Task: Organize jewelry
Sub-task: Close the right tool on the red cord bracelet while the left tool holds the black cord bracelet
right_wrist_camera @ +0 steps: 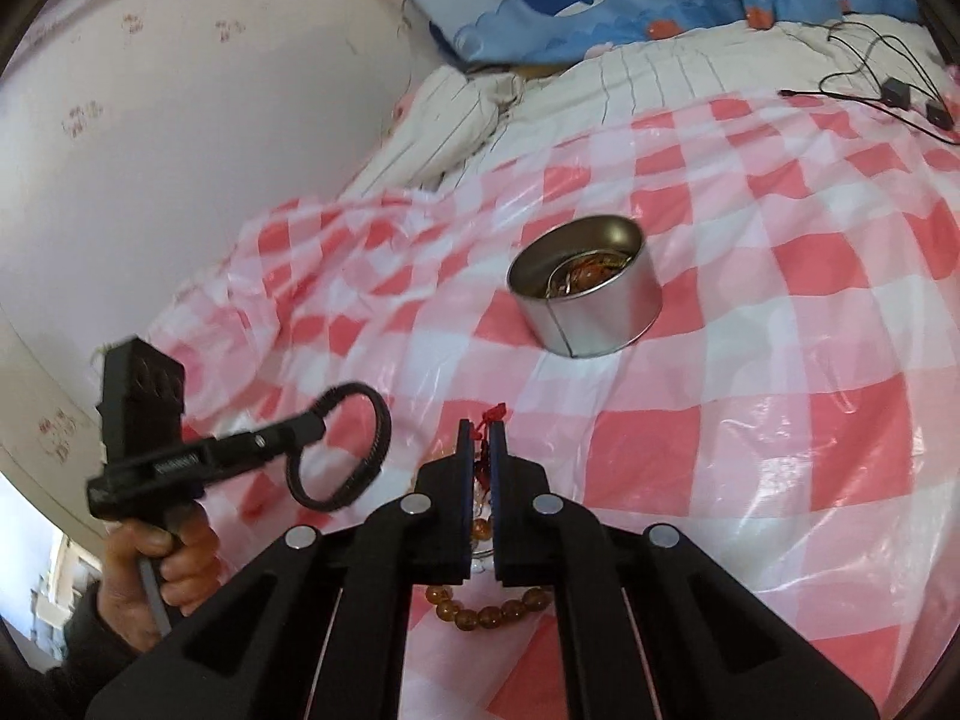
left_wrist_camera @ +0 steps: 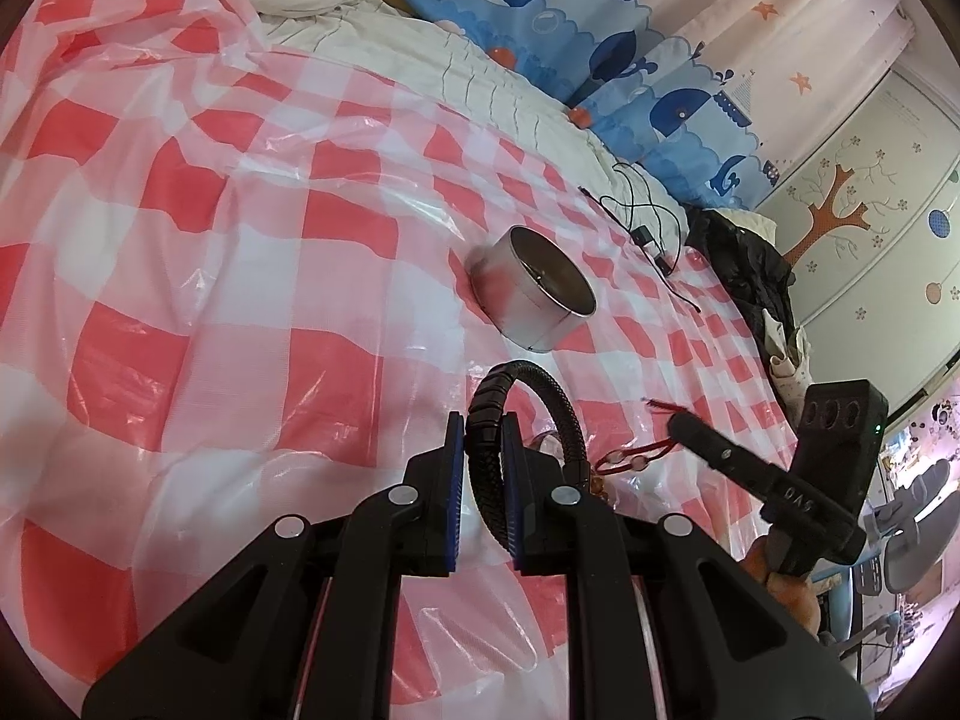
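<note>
**Mei:** Nearest the lens in the left wrist view, the left gripper (left_wrist_camera: pixel 483 450) is clenched on the black braided bracelet (left_wrist_camera: pixel 528 378). The pads pinch one side of the loop, and the rest arches up and to the right, clear of the checked plastic sheet (left_wrist_camera: pixel 240 300).

**Jun:** And where is the tin?

**Mei:** The round metal tin (left_wrist_camera: pixel 531 288) sits farther out, past the fingertips and slightly right, mouth open. That is the relation the next move likely turns on: the bracelet is a ring standing roughly upright, so it would need to be carried forward over the rim before release.

**Jun:** What about the right side?

**Mei:** The right gripper (right_wrist_camera: pixel 480 450) is closed on a red cord bracelet (right_wrist_camera: pixel 493 415), whose knotted end pokes out beyond the fingertips, pointing away toward the tin (right_wrist_camera: pixel 585 288). The cord's long axis runs along the fingers. Beneath the jaws, an amber bead bracelet (right_wrist_camera: pixel 489 609) lies on the sheet.

**Jun:** Which hand is closer to the tin?

**Mei:** Hard to judge. Both sit on the tin's near side, well apart from it. Tangled jewelry (right_wrist_camera: pixel 585 276) already lies inside, so the sorting looks partly done.
</note>
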`<state>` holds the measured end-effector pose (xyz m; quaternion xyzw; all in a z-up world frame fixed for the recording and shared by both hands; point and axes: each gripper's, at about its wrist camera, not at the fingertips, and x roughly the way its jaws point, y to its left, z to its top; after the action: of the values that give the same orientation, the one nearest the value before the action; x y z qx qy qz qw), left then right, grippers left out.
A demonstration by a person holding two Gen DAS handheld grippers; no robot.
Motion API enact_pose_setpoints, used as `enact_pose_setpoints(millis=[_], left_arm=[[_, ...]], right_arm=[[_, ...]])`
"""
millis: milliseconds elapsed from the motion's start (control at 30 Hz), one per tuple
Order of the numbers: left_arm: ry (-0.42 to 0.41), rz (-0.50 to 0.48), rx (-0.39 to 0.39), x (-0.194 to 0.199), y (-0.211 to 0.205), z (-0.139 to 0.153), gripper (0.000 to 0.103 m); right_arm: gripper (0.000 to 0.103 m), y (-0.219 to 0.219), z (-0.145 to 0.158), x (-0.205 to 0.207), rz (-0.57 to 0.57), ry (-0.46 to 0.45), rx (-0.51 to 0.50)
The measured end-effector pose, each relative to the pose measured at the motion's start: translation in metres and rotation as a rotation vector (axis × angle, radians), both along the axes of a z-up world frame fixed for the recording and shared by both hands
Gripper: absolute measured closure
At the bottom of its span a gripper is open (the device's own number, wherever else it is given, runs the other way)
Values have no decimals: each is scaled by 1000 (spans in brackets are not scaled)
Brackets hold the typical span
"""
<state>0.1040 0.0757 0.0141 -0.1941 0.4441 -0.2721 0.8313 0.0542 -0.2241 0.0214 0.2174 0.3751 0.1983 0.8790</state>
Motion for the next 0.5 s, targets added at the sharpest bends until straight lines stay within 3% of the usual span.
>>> enact_pose_setpoints(millis=[200,267,333,500], left_arm=[[14,24,48,4,-1,-9,92],[22,32,85,5,-5,-14,92],[27,35,124,6,-8,-18,92],[23,40,185,6,-14,-22,92]], right_arm=[[98,-5,-7,5,-73,27,-119],[93,-8,-16,11,-95,70,-145],[35,-11,-24,14,-120,105,-160],[32,-3,-28,16,-137,105,-282]])
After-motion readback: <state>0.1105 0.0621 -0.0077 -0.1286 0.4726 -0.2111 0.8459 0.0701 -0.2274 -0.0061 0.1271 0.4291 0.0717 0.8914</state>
